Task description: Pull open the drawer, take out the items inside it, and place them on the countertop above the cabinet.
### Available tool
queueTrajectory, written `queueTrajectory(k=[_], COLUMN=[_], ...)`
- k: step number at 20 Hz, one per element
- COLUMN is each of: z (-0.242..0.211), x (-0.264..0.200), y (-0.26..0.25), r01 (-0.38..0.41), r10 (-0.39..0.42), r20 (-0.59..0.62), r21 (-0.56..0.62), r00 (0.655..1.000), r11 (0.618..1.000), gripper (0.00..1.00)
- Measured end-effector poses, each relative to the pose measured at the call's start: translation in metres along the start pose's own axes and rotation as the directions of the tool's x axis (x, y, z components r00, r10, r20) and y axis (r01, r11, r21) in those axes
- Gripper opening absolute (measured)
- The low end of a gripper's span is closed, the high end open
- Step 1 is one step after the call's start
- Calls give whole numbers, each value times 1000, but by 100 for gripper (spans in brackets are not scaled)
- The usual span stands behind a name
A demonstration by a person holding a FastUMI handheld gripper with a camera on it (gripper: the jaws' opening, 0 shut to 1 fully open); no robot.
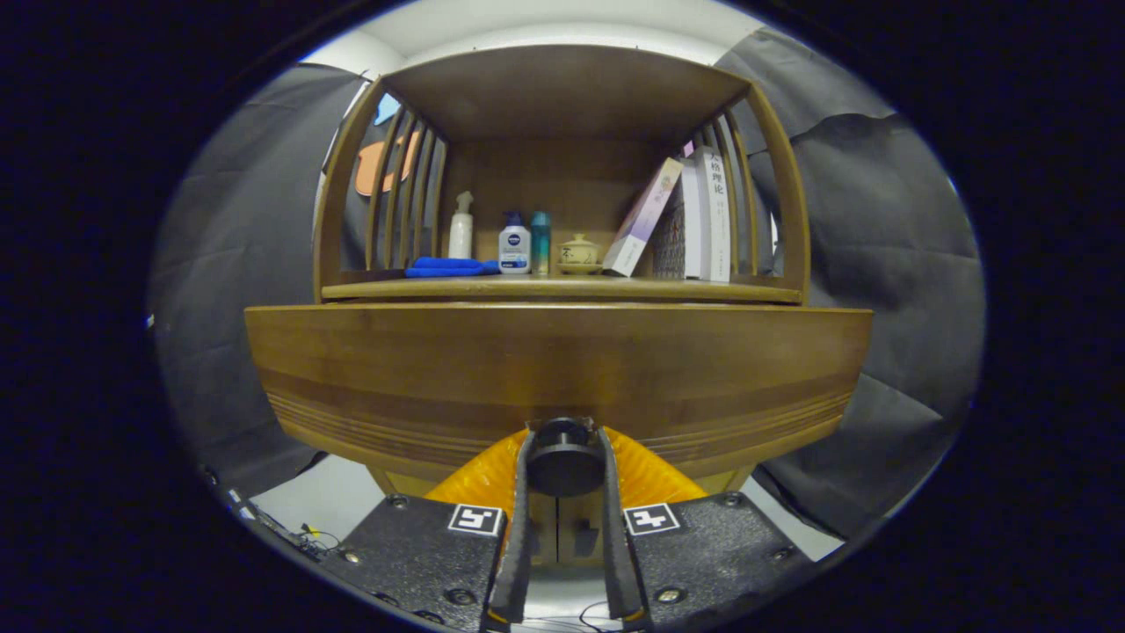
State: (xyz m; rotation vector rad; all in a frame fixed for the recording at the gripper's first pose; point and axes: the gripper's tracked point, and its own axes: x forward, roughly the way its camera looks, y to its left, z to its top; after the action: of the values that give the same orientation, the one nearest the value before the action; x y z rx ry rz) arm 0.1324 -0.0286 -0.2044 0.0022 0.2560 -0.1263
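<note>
Gripper (pixel 564 462) clamped on the drawer's dark round knob (pixel 563 457), both fingers pressing its sides.

I judge my pull must run straight back toward me, square to the wide drawer front (pixel 559 374) dead ahead. Its contents are hidden. Above it the countertop (pixel 562 289) carries books (pixel 694 220), a folded blue cloth (pixel 450 266), bottles (pixel 514 243) and a small lidded cup (pixel 578 252); black cloth walls the booth.

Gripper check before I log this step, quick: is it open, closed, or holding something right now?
Gripper: closed on the dark round drawer knob, one finger pressing each side, at the front of the wooden drawer.
</note>
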Motion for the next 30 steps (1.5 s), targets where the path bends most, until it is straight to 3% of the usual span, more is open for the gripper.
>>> queueTrajectory(k=[11,26,28,30], z=[-39,-55,-56,-43], x=[-104,-138,-139,-149], y=[12,21,21,21], r01=[-72,-126,-135,-158], r10=[72,122,131,159], r20=[-32,-90,-137,-156], r21=[-8,-41,-19,20], r00=[997,988,982,975], r11=[997,991,991,987], gripper=[37,37,38,46])
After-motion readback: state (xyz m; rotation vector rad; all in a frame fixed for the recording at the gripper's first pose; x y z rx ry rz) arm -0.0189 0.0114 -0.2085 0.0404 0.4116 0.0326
